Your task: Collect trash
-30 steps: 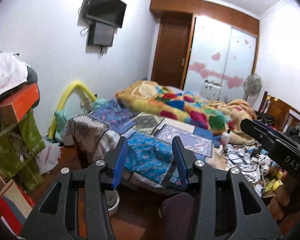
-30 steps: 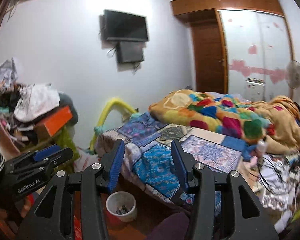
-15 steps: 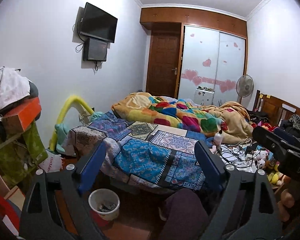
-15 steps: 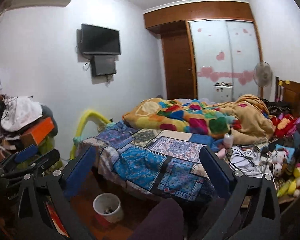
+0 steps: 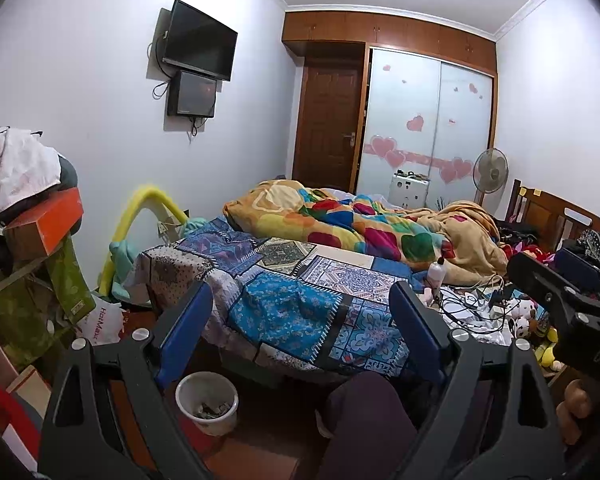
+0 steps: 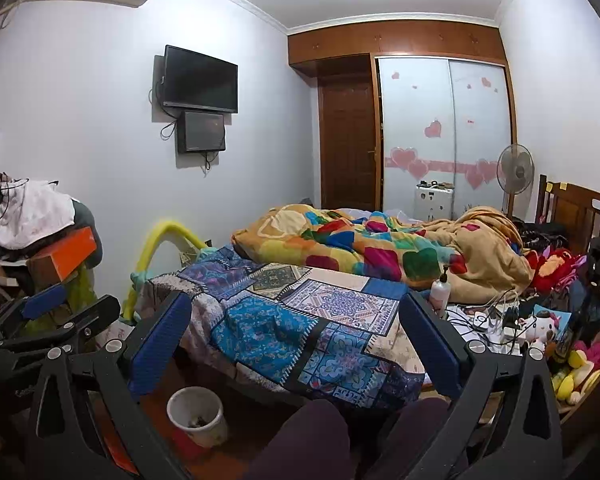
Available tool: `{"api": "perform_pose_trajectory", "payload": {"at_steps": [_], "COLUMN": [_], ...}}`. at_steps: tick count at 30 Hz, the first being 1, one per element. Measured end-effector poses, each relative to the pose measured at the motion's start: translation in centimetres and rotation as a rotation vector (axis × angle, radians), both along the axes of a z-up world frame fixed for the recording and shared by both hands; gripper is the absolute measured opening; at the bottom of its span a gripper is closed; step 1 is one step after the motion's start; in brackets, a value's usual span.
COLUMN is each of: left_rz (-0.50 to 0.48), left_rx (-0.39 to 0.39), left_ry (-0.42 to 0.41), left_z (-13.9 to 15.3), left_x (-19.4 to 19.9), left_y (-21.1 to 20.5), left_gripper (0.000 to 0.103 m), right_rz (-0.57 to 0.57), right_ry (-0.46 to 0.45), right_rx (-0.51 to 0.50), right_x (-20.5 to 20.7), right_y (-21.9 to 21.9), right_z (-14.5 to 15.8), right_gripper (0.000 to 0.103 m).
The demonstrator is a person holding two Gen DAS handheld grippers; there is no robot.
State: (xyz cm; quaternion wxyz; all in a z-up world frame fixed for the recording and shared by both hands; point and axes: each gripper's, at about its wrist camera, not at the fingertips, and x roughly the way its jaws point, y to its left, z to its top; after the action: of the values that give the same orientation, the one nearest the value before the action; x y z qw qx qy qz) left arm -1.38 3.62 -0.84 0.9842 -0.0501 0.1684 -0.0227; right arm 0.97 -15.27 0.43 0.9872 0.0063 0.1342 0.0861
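Jaws: left gripper (image 5: 300, 332) and right gripper (image 6: 296, 344) both spread wide, empty | trash bin (image 5: 207, 402) on floor, lower left of both frames, below left jaw | left gripper judged nearer.

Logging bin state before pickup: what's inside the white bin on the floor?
The white bin holds a shallow layer of small dark and pale scraps at the bottom, too small to identify. Its near wall hides part of the inside in both views.
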Motion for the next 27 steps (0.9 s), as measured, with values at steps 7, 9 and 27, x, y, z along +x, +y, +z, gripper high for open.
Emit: {"api": "perform_pose_trajectory", "payload": {"at_steps": [7,9,27], "left_rz": [0.004,0.002,-0.014], "left_rx": [-0.007,-0.012,-0.020], "left_ry": [0.010,0.015,0.019], "left_z": [-0.01,-0.14,-0.10], "left_x": [0.12,0.18,0.36], "left_y": [-0.08,-0.07,-0.10], "left_gripper": [0.090,0.090,0.090], "right_rz": [0.014,0.014,0.024], "right_ry": [0.013,0.014,0.024], "right_rx": [0.013,0.012,0.014], "right_x": [-0.12,-0.14,-0.13], "right_y": [-0.19,-0.26,-0.67], "right_z": [0.09,0.12,-0.11], "right_gripper": [0.103,0.103,0.103]}}
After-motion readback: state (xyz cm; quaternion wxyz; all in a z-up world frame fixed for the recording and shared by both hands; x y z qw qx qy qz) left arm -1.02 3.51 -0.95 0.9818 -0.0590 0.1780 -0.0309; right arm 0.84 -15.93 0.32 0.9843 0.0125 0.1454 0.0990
